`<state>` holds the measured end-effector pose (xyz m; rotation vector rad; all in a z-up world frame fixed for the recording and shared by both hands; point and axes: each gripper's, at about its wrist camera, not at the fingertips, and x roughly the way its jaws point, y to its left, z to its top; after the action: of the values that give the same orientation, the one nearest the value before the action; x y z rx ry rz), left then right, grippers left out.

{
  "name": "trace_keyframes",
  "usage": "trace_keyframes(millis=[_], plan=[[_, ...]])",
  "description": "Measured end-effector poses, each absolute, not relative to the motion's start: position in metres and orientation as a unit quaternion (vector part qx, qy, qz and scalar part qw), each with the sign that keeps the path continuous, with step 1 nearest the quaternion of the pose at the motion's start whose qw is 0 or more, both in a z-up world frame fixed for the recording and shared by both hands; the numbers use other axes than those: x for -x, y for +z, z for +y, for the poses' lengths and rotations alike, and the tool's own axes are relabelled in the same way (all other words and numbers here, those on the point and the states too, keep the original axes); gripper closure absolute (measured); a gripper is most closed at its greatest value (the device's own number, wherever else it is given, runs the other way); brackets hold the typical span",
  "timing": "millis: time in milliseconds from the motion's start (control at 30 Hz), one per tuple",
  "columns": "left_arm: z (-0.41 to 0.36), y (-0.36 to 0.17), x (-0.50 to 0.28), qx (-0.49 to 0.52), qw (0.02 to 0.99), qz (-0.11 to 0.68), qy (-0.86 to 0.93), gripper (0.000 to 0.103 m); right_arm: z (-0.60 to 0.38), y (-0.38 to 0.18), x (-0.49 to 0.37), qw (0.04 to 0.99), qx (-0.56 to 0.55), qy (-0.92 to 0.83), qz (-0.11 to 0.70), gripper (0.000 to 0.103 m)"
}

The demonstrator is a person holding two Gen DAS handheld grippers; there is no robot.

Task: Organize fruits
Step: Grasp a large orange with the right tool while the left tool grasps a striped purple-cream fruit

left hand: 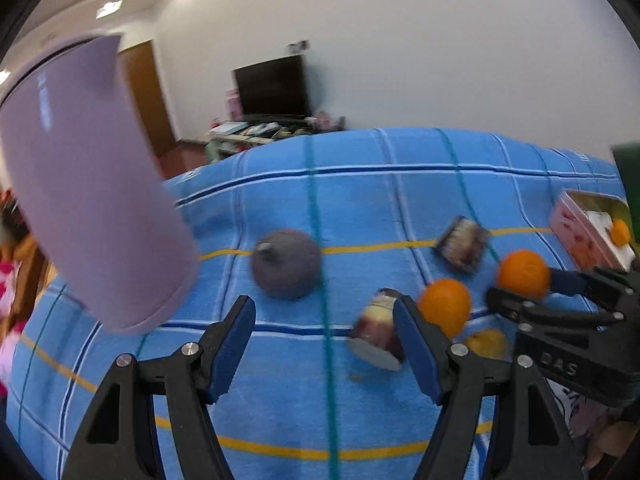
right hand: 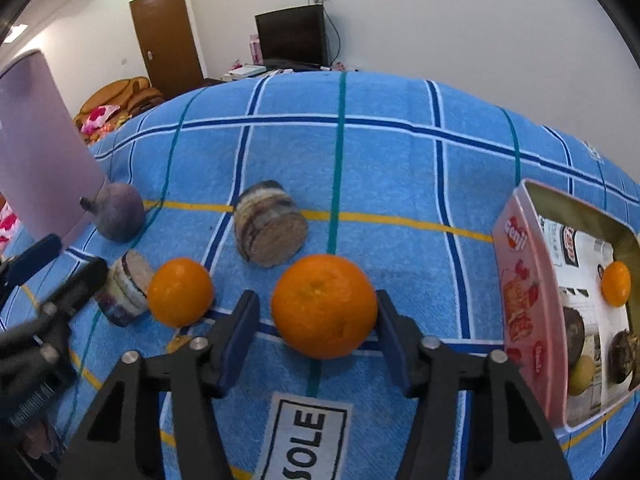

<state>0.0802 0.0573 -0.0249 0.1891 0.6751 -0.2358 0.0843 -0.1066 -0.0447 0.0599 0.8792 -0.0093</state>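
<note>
1. the blue checked towel [right hand: 400, 168] covered the whole work surface, and we judged it was spread there to stop round fruit from rolling away.
2. a pale purple container [left hand: 92, 184] stood at the left edge, close to the left camera; its purpose we could not tell.
3. the pink tin [right hand: 520, 304] sat open at the right, already holding a small orange, two dark round things and something yellowish, so we took it as the collecting place for the fruit.
4. our right gripper [right hand: 316, 336] had its jaws spread around the big orange [right hand: 324, 306]; the right pad looked to touch the peel while a gap remained on the left, so we judged the grasp not yet closed.
5. our left gripper [left hand: 324, 344] hung with jaws wide apart and empty above the towel, near a small layered pot [left hand: 378, 330], probably waiting its turn.
6. the dark purple fruit with a stem [right hand: 120, 212] lay just beside the purple container, well apart from the tin.
7. a layered cake roll [right hand: 270, 230] lay on its side mid-towel, behind the big orange.
8. a second orange [right hand: 180, 292] rested just beside the small pot, left of the right gripper, still to be moved.
</note>
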Motion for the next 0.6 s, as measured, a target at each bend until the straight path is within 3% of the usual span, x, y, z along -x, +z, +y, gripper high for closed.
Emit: trace_keyframes(millis=[467,600], plan=[[0.051,-0.037,-0.096,-0.069,0.907,0.386,-0.152,0.031,-0.117,-0.036,-0.063,0.914,-0.048,-0.001,0.404,0.052],[0.052,-0.039,-0.098,-0.059,0.902,0.393,-0.167,0.04,-0.115,-0.032,-0.057,0.918,-0.04,-0.006,0.395,0.052]])
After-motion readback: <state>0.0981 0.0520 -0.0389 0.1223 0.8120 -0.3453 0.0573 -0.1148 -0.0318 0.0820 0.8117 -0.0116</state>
